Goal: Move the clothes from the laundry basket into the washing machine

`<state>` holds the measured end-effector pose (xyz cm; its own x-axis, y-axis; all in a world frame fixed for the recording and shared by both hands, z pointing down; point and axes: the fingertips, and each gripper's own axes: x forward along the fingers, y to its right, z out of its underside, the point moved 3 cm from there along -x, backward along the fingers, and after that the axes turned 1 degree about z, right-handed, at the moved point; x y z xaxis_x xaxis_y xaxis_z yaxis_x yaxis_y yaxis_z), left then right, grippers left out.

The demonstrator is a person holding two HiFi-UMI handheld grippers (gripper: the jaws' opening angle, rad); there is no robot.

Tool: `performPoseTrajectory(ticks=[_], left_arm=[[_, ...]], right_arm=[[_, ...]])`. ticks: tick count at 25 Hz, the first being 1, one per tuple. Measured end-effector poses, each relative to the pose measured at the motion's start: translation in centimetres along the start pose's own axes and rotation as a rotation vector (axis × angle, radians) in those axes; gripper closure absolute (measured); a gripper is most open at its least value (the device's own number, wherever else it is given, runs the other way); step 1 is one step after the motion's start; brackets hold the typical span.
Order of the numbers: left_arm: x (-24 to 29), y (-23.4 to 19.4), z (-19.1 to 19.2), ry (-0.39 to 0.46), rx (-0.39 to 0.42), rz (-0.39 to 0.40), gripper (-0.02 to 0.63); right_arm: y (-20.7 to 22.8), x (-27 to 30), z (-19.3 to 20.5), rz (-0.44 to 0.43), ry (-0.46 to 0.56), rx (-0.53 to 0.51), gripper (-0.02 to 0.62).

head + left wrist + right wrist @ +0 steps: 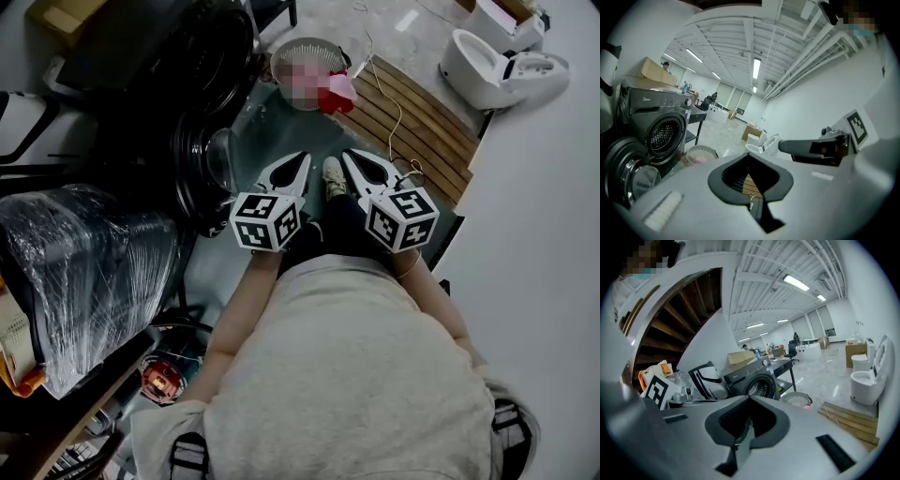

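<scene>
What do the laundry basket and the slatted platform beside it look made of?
The laundry basket looks like pale matte plastic: thin, evenly slotted walls. The slatted platform looks like wood: brown parallel planks with gaps and a dull finish, though it could be composite.

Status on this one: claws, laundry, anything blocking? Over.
Left claw, right claw shut, empty. Pink clothes in laundry basket ahead. Washing machine door open. Nothing seen blocking.
</scene>
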<state>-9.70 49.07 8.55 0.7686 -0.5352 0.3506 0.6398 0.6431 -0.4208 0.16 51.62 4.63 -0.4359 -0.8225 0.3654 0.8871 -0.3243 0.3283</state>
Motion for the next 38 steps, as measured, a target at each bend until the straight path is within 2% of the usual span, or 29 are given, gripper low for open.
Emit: performPoseTrajectory(ticks=[4,9,15,19,27,33,38], left_arm=[[3.2,-2.5,-1.4,-0.023,0.005,-0.016,0.595],[9.6,-6.5,-4.8,-0.027,-0.015,-0.064,0.595],[18.1,-10.8,-10.1,-0.052,-0.046,-0.103,0.595],[22.9,-13.2,-12.3,-0.088,-0.075,-0.117,0.595],[28.9,-16.9,-11.8,-0.179,-0.137,-0.156,0.595],[32.0,-20.0,-10.5,-0.233,-0.187,-0.161,0.595],[34.5,-22.7,-7.8,-0.305,-0.204,-0.143,0.595]], right_arm=[[2.9,3.2,-0.9,0.008,-0.014,0.001,0.586],[8.9,9.6,-5.0,-0.010,-0.030,-0.021,0.586],[14.9,16.9,-10.3,-0.087,-0.105,-0.058,0.586],[18.2,21.2,-11.9,-0.158,-0.192,-0.109,0.586],[24.0,27.3,-11.9,-0.195,-0.318,-0.141,0.586],[27.4,30.3,-9.8,-0.152,-0.407,-0.150,0.586],[29.7,32.9,-6.7,-0.112,-0.461,-0.129,0.586]])
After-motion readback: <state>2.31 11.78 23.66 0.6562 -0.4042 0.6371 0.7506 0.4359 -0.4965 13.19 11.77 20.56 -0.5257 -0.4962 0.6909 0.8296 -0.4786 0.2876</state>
